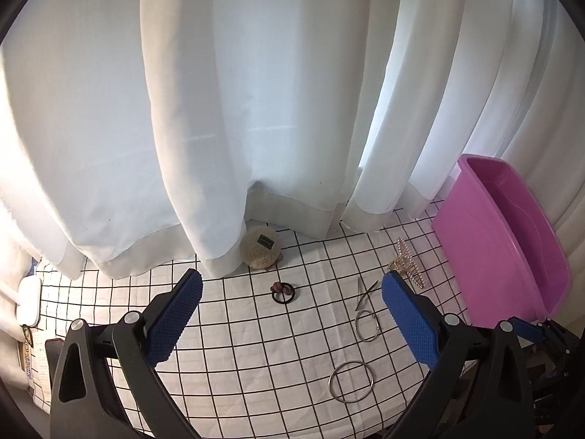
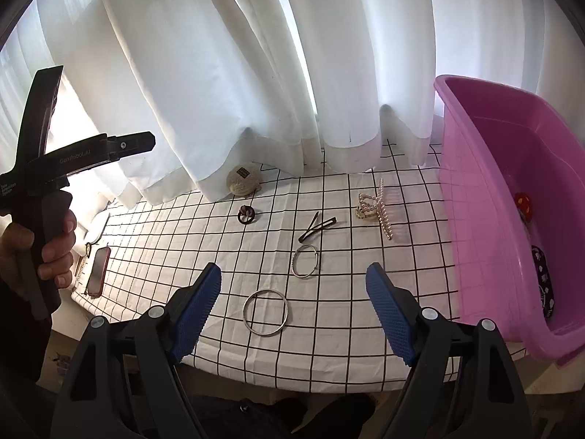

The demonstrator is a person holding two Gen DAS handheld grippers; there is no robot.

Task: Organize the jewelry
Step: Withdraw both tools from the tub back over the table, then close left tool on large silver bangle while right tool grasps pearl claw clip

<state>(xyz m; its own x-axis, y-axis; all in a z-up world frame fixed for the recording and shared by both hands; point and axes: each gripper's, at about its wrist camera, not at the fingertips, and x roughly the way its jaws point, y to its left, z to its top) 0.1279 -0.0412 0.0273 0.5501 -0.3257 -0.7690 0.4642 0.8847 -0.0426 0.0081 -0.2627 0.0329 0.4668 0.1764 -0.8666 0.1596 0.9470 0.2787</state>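
While both grippers gape empty, the left gripper (image 2: pixel 91 153) reads "GenRobot.AI" above the bangle (image 2: pixel 265 312).

On the checked tablecloth (image 2: pixel 153 226), two bangles (image 2: pixel 265 312) lie left of the tub (image 2: pixel 475 219), hairpins (image 2: pixel 316 227) behind them.

My two cameras sit just behind my jaws and look forward and down at the desk (image 1: pixel 256 329), up close. Both face the white curtain (image 2: pixel 256 73). Both see the big silver ring (image 1: pixel 351 381), with the pink tub (image 2: pixel 475 219) to the right.
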